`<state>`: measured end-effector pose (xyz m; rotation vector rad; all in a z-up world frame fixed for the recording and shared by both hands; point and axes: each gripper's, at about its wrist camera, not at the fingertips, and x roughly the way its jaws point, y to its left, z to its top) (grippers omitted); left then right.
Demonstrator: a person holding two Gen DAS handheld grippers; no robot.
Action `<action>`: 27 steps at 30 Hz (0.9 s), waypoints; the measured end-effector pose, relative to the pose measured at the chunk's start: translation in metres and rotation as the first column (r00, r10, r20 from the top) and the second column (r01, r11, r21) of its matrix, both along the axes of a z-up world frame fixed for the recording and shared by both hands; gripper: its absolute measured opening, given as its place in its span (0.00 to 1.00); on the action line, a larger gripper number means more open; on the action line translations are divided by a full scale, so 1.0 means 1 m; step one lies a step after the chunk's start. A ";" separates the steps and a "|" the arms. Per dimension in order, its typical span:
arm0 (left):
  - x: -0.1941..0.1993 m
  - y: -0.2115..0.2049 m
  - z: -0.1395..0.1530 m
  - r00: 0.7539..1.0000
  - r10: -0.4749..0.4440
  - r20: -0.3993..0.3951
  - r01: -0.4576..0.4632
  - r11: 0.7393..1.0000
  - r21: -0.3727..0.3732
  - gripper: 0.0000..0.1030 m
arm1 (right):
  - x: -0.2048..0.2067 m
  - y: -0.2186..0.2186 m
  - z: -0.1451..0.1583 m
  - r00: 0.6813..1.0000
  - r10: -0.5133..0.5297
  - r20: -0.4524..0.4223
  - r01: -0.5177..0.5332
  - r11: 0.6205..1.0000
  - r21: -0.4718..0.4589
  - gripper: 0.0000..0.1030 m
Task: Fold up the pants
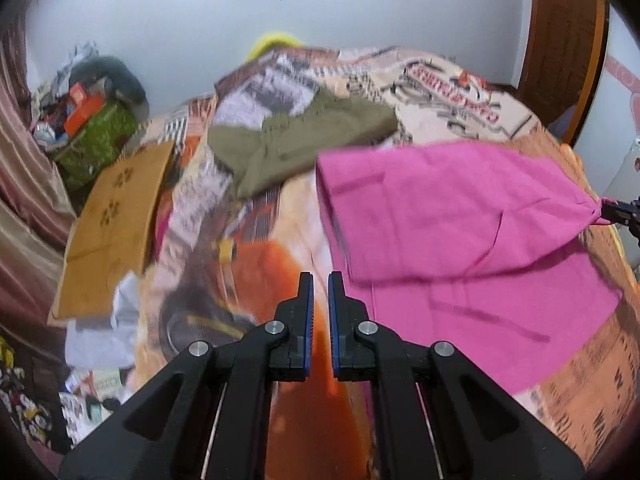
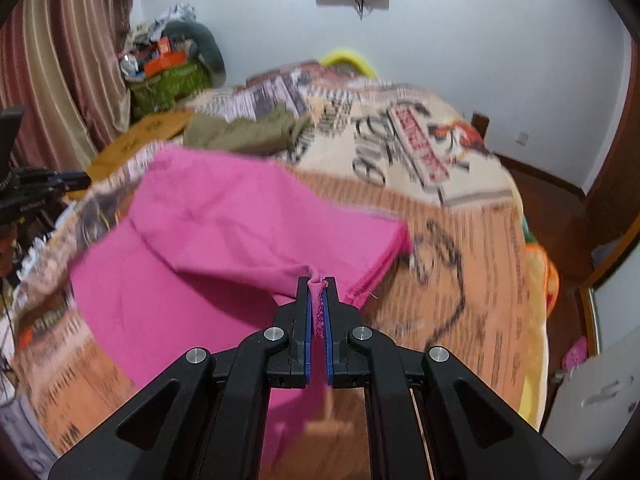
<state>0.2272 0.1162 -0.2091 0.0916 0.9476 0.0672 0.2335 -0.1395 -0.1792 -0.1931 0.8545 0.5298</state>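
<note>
Both jaws are closed: the right gripper [image 2: 319,280] pinches a hemmed corner of the pink pants [image 2: 224,216], the left gripper [image 1: 320,276] nothing. Folded over, the pants lie on the bed [image 2: 480,248], bare quilt beyond their edges, olive cloth [image 1: 296,136] behind.

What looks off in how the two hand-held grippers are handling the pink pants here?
Only the right hand-held gripper pinches the pink pants, at one corner. The left hand-held gripper is shut on nothing, beside the fabric. The lifted layer sags unevenly, so the fold looks lopsided.
</note>
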 end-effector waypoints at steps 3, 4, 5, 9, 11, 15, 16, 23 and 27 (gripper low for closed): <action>-0.009 0.000 -0.012 0.999 0.006 -0.034 -0.007 1.000 -0.018 0.06 | -0.006 -0.010 -0.018 0.998 -0.020 -0.058 0.020 1.000 0.002 0.06; -0.012 0.000 -0.015 0.999 0.005 -0.043 -0.006 1.000 -0.026 0.06 | -0.007 -0.014 -0.025 0.996 -0.040 -0.075 0.040 0.999 -0.009 0.09; -0.015 -0.001 -0.017 0.999 0.001 -0.047 -0.003 1.000 -0.030 0.06 | -0.008 -0.016 -0.029 0.995 -0.055 -0.088 0.053 0.998 -0.024 0.11; -0.019 -0.011 -0.019 0.998 -0.025 -0.056 0.025 1.000 -0.011 0.07 | -0.013 -0.026 -0.035 0.990 -0.084 -0.111 0.079 0.995 -0.053 0.12; -0.017 -0.018 -0.015 0.998 -0.043 -0.052 0.043 0.999 -0.005 0.07 | -0.016 -0.028 -0.029 0.992 -0.078 -0.101 0.072 0.995 -0.062 0.12; -0.007 -0.036 -0.005 0.996 -0.084 -0.038 0.084 0.996 0.001 0.23 | -0.023 -0.023 -0.014 0.997 -0.041 -0.063 0.038 0.998 -0.050 0.38; -0.005 -0.039 -0.003 0.995 -0.088 -0.037 0.088 0.996 0.005 0.41 | -0.026 -0.019 -0.008 0.999 -0.025 -0.045 0.023 0.999 -0.037 0.48; 0.013 -0.076 0.004 0.986 -0.163 -0.018 0.163 0.987 0.004 0.69 | -0.027 0.025 -0.007 0.994 0.111 -0.009 -0.112 0.992 -0.057 0.59; 0.020 -0.091 -0.006 0.977 -0.208 -0.049 0.209 0.978 0.015 0.72 | -0.021 0.050 -0.024 0.983 0.183 -0.029 -0.185 0.977 -0.110 0.59</action>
